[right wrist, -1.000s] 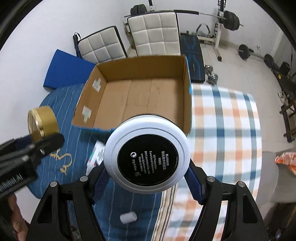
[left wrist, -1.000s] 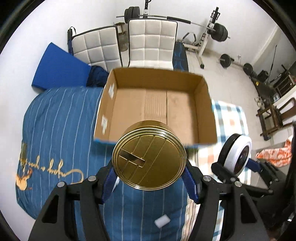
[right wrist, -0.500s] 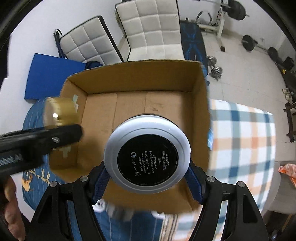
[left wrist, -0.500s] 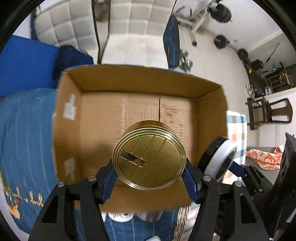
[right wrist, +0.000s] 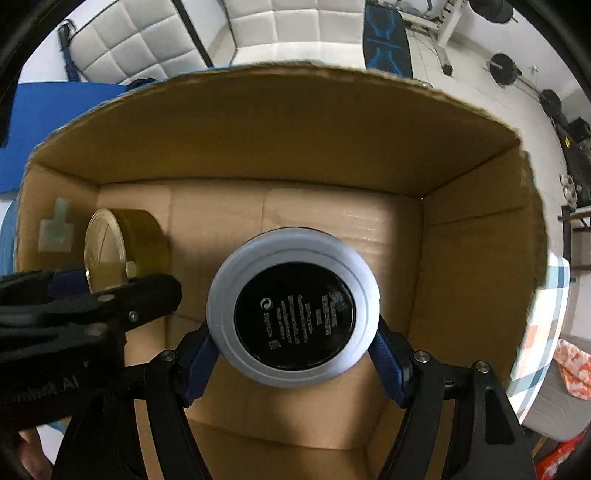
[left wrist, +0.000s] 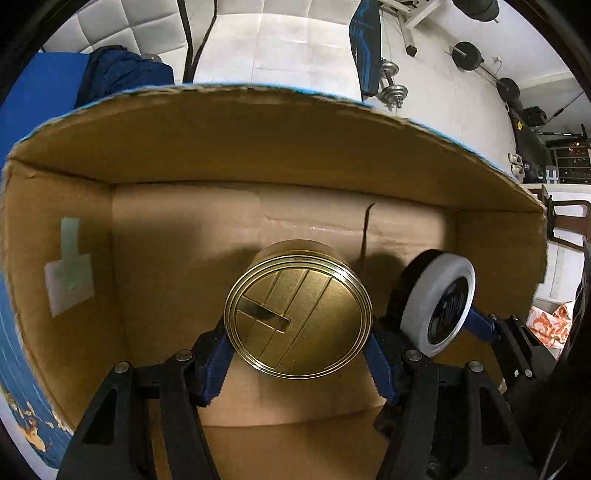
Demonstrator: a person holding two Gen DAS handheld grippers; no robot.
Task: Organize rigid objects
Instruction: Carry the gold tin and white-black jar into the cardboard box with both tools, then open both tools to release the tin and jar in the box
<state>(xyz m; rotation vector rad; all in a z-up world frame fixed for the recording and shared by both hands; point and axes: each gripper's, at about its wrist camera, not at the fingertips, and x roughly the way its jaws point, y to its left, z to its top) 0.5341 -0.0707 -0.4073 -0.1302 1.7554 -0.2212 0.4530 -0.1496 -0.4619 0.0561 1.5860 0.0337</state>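
My left gripper [left wrist: 297, 345] is shut on a round gold tin [left wrist: 298, 313] with a slotted lid, held inside an open cardboard box [left wrist: 258, 147] above its floor. My right gripper [right wrist: 293, 345] is shut on a white jar with a black labelled base [right wrist: 293, 308], also down inside the cardboard box [right wrist: 295, 129]. In the left wrist view the white jar [left wrist: 437, 301] hangs just right of the tin. The gold tin [right wrist: 122, 249] appears at the box's left side in the right wrist view, with the left gripper's black body [right wrist: 92, 299] below it.
A taped label [left wrist: 68, 266] sticks to the box's left wall. Beyond the far wall are white padded chairs [right wrist: 258, 22], a blue mat [right wrist: 55, 110] and gym weights [left wrist: 467, 55]. Blue striped bedding [left wrist: 14, 350] and a checked cloth [right wrist: 535, 343] lie around the box.
Both grippers have moved forward and down from above the bedding into the box, each keeping its object. The box now fills both views.
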